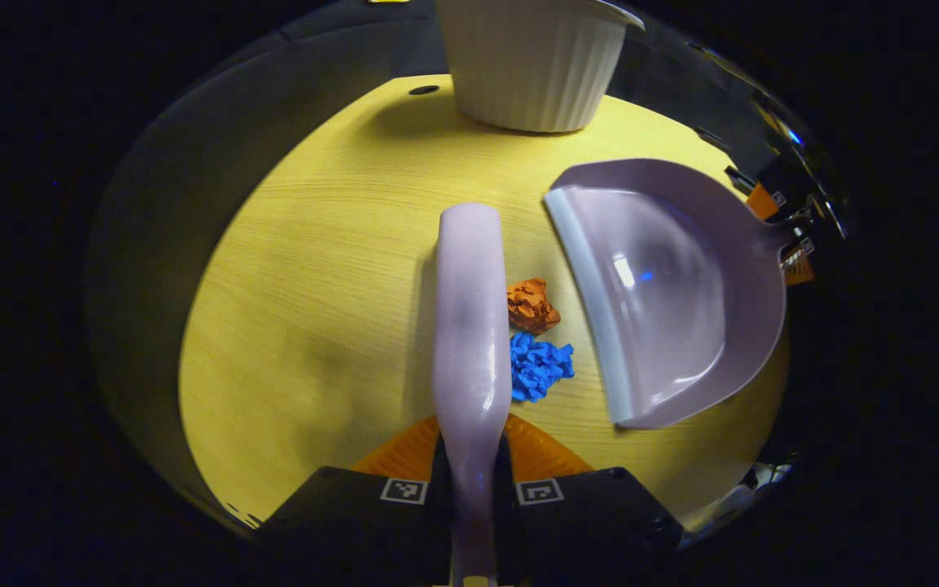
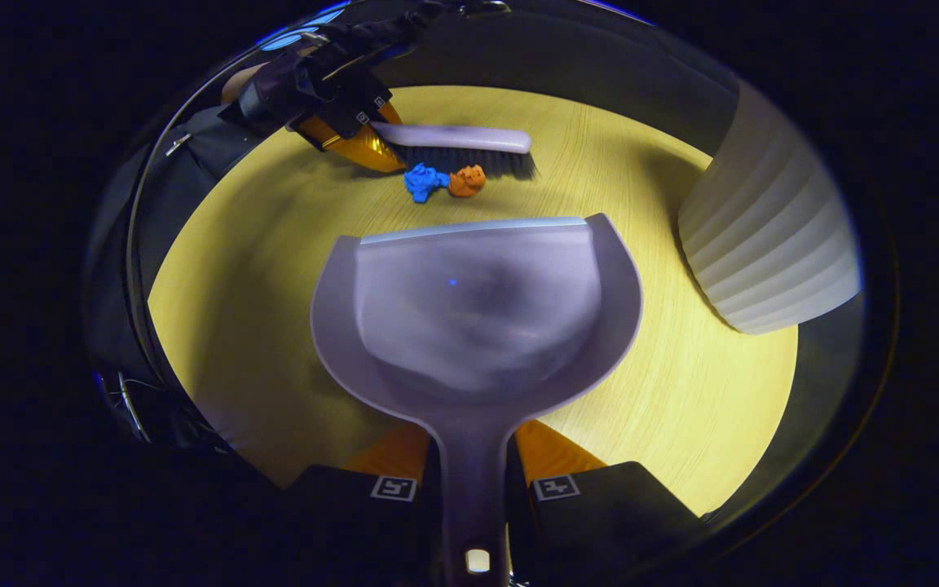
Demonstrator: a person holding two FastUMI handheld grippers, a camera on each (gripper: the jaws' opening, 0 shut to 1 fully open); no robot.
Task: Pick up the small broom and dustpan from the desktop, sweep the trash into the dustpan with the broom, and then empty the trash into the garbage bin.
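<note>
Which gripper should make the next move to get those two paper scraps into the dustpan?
Left, probably. Its broom sits just behind the blue scrap and orange scrap, facing the dustpan, which the right gripper just holds.

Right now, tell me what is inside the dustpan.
The dustpan is bare inside. The blue scrap and orange scrap lie on the table before its lip, against the broom.

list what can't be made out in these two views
- Broom bristles: left gripper view, hidden under its own back.
- Garbage bin inside: left gripper view, top cut off by the edge; right gripper view, side wall alone.
- Dustpan lip touching the table or not: right gripper view, blurred.
- Blue scrap and orange scrap material: too small.
</note>
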